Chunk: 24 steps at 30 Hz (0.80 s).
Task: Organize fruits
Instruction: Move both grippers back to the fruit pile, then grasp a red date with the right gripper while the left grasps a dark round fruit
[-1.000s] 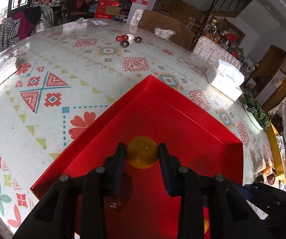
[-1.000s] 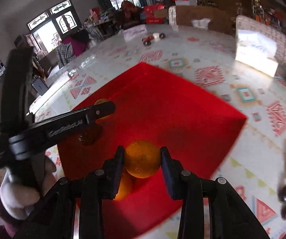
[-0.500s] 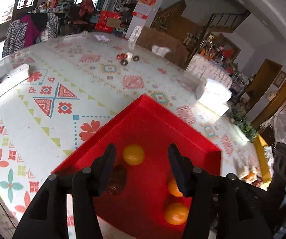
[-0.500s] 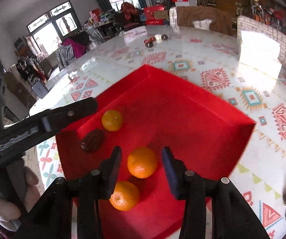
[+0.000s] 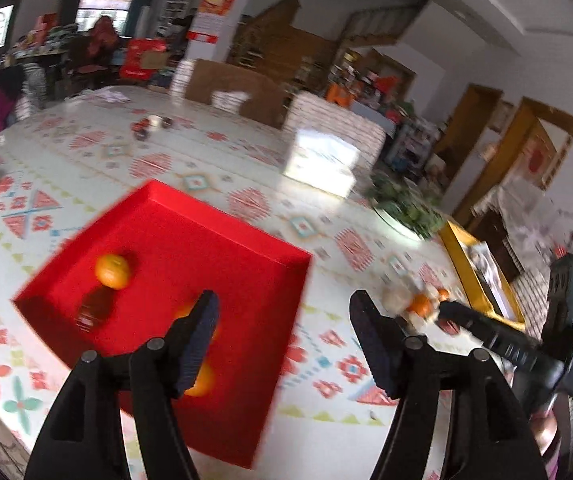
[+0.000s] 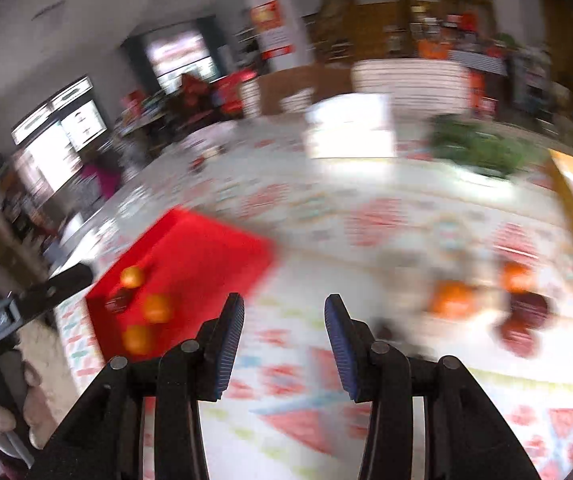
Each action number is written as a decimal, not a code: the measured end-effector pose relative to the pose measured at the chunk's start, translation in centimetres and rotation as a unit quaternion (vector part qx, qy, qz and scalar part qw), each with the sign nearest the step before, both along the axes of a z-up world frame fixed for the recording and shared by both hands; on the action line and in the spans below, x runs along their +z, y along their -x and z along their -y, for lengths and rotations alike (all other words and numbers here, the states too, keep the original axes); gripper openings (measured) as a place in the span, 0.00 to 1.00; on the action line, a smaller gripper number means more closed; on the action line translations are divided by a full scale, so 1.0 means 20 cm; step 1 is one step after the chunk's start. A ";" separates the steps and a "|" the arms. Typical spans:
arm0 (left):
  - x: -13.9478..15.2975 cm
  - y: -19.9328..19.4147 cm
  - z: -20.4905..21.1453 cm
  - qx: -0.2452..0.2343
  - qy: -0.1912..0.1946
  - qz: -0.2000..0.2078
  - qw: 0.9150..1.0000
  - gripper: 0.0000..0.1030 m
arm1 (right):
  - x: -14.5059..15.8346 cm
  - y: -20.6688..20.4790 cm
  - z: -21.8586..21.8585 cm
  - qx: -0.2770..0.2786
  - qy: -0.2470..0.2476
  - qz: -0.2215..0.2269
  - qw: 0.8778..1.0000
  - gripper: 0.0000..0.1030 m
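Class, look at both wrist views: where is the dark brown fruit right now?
It lies in the red tray, at its left side in the left wrist view, just below the lone orange: dark fruit. The blurred right wrist view shows it there too.

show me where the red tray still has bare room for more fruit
The red tray is bare across its far corner and right half, up to the right wall. The near-left part is crowded: one orange with a dark fruit beside it, and two more oranges partly hidden behind the left gripper. Both grippers are empty.
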State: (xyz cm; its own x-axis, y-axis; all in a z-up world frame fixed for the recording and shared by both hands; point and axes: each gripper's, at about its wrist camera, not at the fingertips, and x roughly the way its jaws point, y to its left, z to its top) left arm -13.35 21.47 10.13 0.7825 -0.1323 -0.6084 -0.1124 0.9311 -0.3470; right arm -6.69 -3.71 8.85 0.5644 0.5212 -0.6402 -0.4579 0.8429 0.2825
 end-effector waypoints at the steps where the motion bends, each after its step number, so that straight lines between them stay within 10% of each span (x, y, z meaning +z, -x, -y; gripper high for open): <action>1: -0.02 -0.02 0.03 -0.006 -0.001 -0.004 1.000 0.65 | -0.01 -0.01 0.08 -0.016 0.000 -0.002 1.000 0.45; 12: -0.20 -0.17 0.30 -0.062 -0.009 -0.059 0.996 0.65 | -0.22 -0.14 0.66 -0.140 0.011 -0.050 0.989 0.45; 24: -0.27 -0.23 0.60 -0.146 -0.045 -0.064 0.986 0.65 | -0.37 -0.32 0.55 -0.123 0.069 -0.054 0.989 0.46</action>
State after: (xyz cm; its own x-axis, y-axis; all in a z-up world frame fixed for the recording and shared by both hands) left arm -8.81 9.40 4.65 0.6359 -0.2809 -0.7188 0.1276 0.9569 -0.2611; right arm -0.22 -14.71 1.54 0.5883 0.2802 -0.7585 -0.2072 0.9590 0.1935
